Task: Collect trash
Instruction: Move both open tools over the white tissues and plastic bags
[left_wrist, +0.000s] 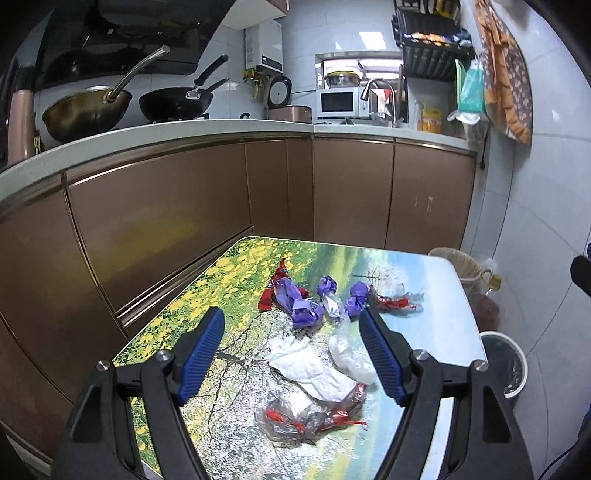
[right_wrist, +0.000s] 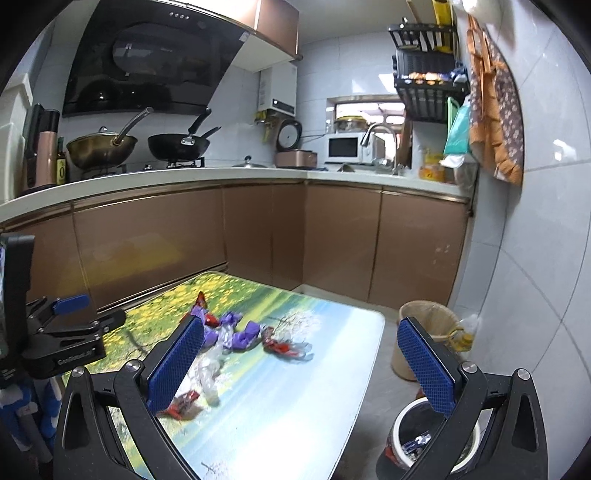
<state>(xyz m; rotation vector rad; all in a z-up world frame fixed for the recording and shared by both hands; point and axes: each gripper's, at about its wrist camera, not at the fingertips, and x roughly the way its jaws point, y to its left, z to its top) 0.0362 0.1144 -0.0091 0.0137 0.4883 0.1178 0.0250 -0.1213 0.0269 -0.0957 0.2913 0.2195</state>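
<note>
Both hand-held grippers, left (left_wrist: 291, 354) and right (right_wrist: 301, 365), hang spread wide and empty over the surface (left_wrist: 436, 314), wrappers (left_wrist: 295, 299) scattered mid-surface (white bin (right_wrist: 436, 439) beside it).

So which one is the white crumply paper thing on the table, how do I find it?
Start at the small table printed with yellow flowers and trees, standing before the brown cabinets. The trash lies down its middle: purple wrappers at the far end, a clear red-printed wrapper nearest the camera. Between them sits the crumpled tissue, the only plain white, matte piece; everything around it is shiny or colored.
</note>
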